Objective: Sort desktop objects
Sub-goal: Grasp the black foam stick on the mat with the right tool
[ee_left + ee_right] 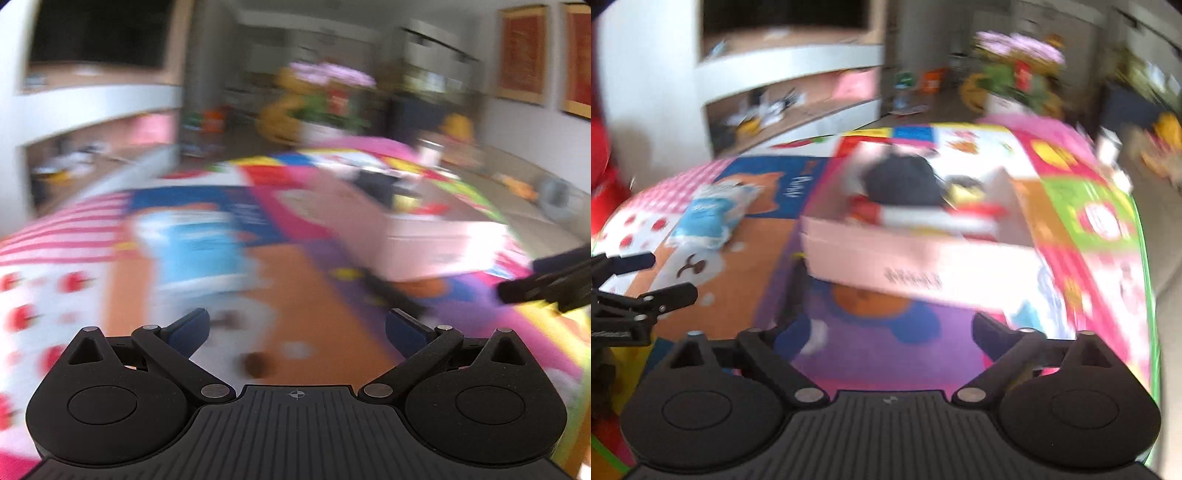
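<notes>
- The left gripper [297,328] hung with its jaws wide apart, holding nothing.
- The right gripper [894,332] was likewise spread and empty.
- A blue-and-white packet [713,218] lay flat on the colourful mat [1082,221], left of the pink box [923,258], long axis running away from the cameras.

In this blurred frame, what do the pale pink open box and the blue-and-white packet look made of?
The pale pink open box looks like matte cardboard: flat, thin walls, dark print on its front. The blue-and-white packet looks like a soft plastic wrapper: crinkled, puffy outline, slight sheen. Blur leaves both uncertain.
</notes>
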`<action>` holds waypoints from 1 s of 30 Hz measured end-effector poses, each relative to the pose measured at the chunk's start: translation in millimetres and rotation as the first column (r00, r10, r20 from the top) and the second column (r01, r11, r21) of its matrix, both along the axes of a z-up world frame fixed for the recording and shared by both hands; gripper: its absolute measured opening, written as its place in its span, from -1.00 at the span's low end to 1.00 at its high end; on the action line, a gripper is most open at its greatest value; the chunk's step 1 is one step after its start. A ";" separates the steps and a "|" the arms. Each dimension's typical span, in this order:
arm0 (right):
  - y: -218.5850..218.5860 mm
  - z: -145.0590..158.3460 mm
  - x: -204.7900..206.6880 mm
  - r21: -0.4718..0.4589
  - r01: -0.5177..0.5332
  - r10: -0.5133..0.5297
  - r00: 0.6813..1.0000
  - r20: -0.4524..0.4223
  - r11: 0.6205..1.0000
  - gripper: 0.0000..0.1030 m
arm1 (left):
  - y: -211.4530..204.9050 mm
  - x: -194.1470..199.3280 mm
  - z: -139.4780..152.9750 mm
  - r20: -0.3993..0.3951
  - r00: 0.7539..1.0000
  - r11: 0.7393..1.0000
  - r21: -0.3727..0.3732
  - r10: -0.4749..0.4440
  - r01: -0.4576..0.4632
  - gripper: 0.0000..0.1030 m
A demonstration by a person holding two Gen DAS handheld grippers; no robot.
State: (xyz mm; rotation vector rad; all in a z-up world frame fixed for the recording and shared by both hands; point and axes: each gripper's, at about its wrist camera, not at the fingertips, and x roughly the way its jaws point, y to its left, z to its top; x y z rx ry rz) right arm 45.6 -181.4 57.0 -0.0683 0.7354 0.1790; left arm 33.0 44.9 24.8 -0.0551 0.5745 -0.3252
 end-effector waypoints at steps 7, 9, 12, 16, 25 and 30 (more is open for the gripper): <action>-27.4 -46.6 -25.5 0.105 0.062 -0.062 0.998 -0.007 0.992 1.00 | -53.4 44.5 7.4 -0.039 0.965 0.963 0.063 -0.259 0.261 1.00; -30.3 -53.7 -28.4 0.124 0.063 -0.059 0.998 -0.030 0.990 1.00 | -61.0 61.6 4.0 -0.072 0.954 0.955 0.033 -0.292 0.295 1.00; -32.3 -55.6 -35.9 0.142 0.068 -0.068 0.998 -0.003 0.988 1.00 | -70.1 85.8 -4.7 -0.139 0.940 0.950 -0.028 -0.312 0.312 1.00; -28.8 -59.3 -40.2 0.131 0.077 -0.080 0.997 0.019 0.988 1.00 | -74.5 103.7 -16.5 -0.179 0.934 0.951 -0.066 -0.308 0.301 1.00; -21.5 -60.3 -46.3 0.053 0.028 -0.029 1.000 0.011 0.998 1.00 | -63.7 61.7 -11.9 -0.219 0.905 0.927 -0.184 -0.364 0.328 1.00; -17.9 -62.0 -49.3 0.019 0.008 -0.008 1.000 0.022 1.000 1.00 | -57.7 27.4 -14.4 -0.215 0.892 0.898 -0.291 -0.398 0.331 1.00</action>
